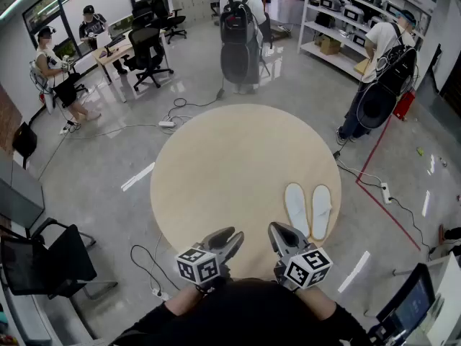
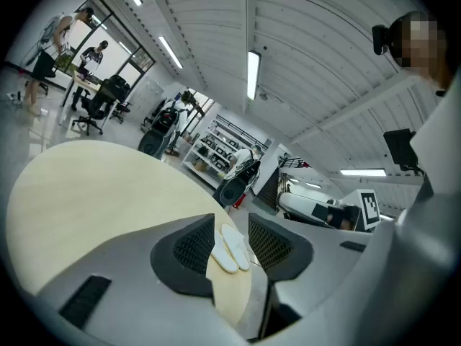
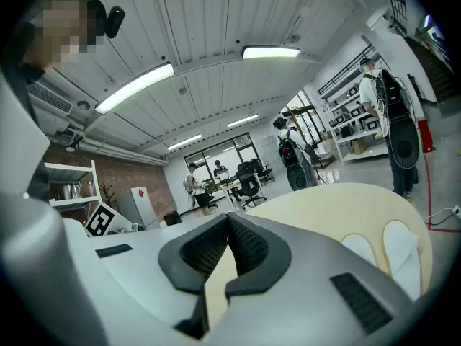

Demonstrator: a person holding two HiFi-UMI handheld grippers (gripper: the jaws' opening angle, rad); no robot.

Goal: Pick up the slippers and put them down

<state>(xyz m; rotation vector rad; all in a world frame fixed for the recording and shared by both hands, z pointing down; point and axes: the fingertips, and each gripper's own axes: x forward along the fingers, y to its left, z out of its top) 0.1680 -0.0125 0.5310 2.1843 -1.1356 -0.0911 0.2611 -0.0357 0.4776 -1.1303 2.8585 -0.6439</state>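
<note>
Right now the slippers (image 1: 320,211) lie flat on the table (image 1: 216,157), side by side as a pair. They are on your right-hand side, near the rim.

Your left gripper (image 1: 229,240) has its jaws wide apart with nothing between the pads. In the left gripper view the slippers show only far off through the gap. Your right gripper (image 1: 284,236) has its jaws closed together on nothing. Both grippers hang at the near edge of the table, close to your body. The right one is nearer the pair, but neither touches it.

As for the step, I can't settle it from this. Slippers resting on the table with both grippers drawn in fits a pair waiting to be lifted. It fits just as well a pair already set back down.

Either way, the slippers look thin, soft and low against the top. Any grip on them would, I judge, need parted jaws coming in low at an edge. Being so close to the rim, the pair could slide off if nudged.
</note>
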